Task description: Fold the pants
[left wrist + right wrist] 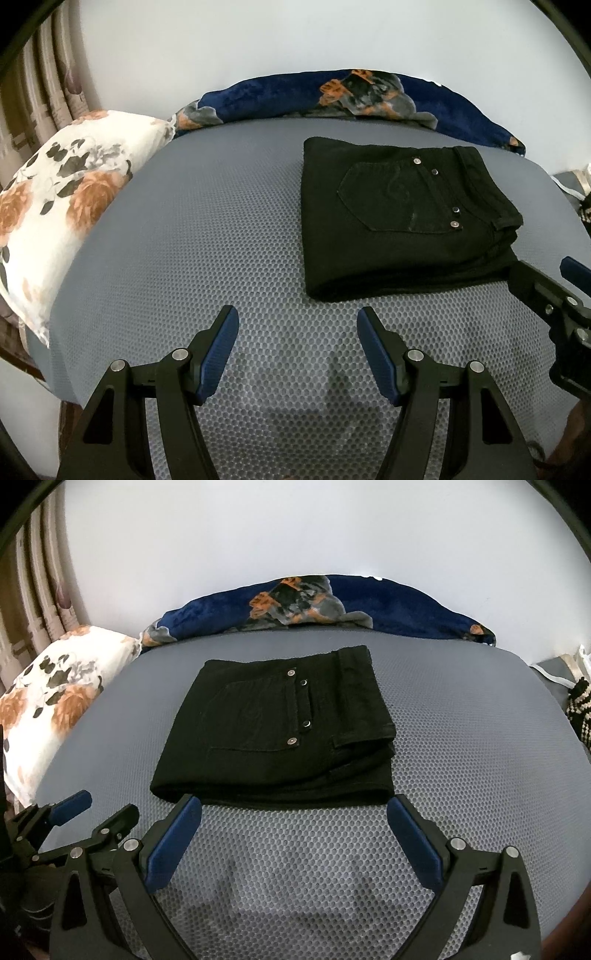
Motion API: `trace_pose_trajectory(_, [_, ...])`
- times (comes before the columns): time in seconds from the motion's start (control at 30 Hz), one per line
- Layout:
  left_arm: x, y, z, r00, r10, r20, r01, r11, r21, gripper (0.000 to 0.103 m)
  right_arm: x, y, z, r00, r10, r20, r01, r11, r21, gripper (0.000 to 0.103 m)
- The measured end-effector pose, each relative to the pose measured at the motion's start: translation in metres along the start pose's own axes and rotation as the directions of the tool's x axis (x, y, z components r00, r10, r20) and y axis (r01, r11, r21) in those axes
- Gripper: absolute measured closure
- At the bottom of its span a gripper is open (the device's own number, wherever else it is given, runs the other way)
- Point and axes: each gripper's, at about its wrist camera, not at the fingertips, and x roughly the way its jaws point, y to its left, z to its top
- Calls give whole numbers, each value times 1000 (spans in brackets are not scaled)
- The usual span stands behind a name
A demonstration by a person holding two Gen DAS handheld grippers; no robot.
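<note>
The black denim pants (280, 731) were laid as a compact folded stack on the grey honeycomb-textured mattress (461, 760), apparently finished. The left gripper (297, 343) and right gripper (293, 830) were held apart, empty, just short of it.

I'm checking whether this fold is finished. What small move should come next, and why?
Probably just draw both grippers back. The black pants already lie in a compact folded stack on the grey mat, pocket side up. The left gripper and right gripper both have jaws open, holding nothing.
</note>
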Motion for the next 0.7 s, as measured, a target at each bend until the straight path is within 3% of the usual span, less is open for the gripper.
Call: trace_pose_trajectory(0.7, [2,1,-1,1000,0,-9,0,1000,0,36,5,4,-2,1000,7,-20,-7,1000,-12,3])
